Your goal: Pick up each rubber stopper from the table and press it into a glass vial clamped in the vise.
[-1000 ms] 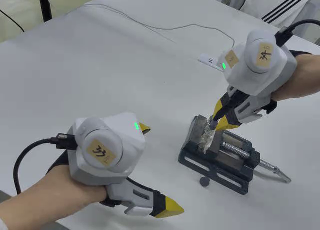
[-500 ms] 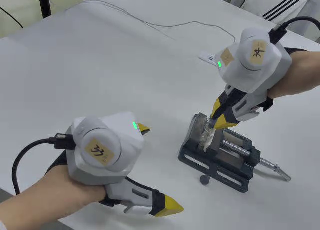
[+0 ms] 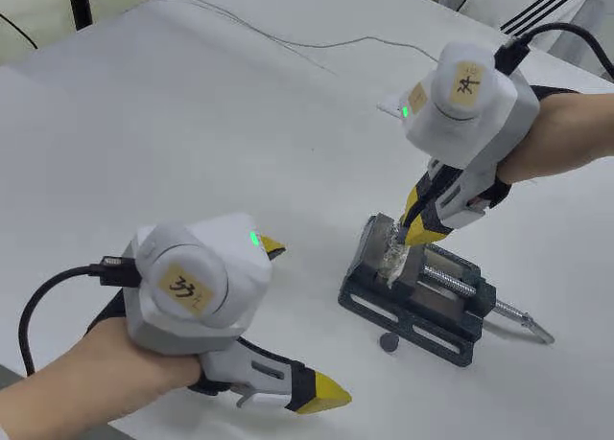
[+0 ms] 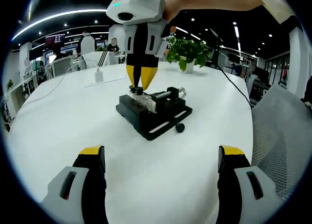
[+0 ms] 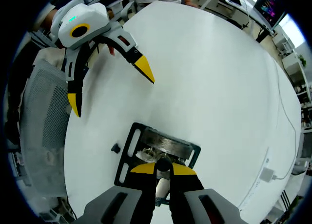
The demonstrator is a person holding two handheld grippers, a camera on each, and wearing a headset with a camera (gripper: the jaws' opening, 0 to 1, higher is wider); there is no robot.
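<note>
A black vise (image 3: 432, 311) (image 4: 161, 114) (image 5: 127, 158) stands on the white table and clamps glass vials (image 3: 393, 260). My right gripper (image 3: 413, 231) (image 5: 163, 169) points down over the vise's jaws, shut on a dark rubber stopper (image 5: 163, 164) right at a vial's mouth. Seen from the left gripper view, the right gripper (image 4: 141, 85) touches down on dark-capped vials (image 4: 136, 91). A loose rubber stopper (image 3: 389, 342) (image 4: 180, 128) (image 5: 115, 148) lies on the table beside the vise's base. My left gripper (image 3: 299, 317) (image 4: 162, 153) (image 5: 109, 87) hovers open and empty, well short of the vise.
A white adapter (image 3: 389, 105) (image 4: 99, 76) (image 5: 267, 174) with a thin cable (image 3: 288, 43) lies behind the vise. The vise's screw handle (image 3: 523, 317) sticks out to the right. A mesh chair (image 4: 280, 141) stands past the table edge.
My right gripper has tipped more upright over the vise while its tips stay at the vial. The left gripper has barely moved. The head camera shifted slightly.
</note>
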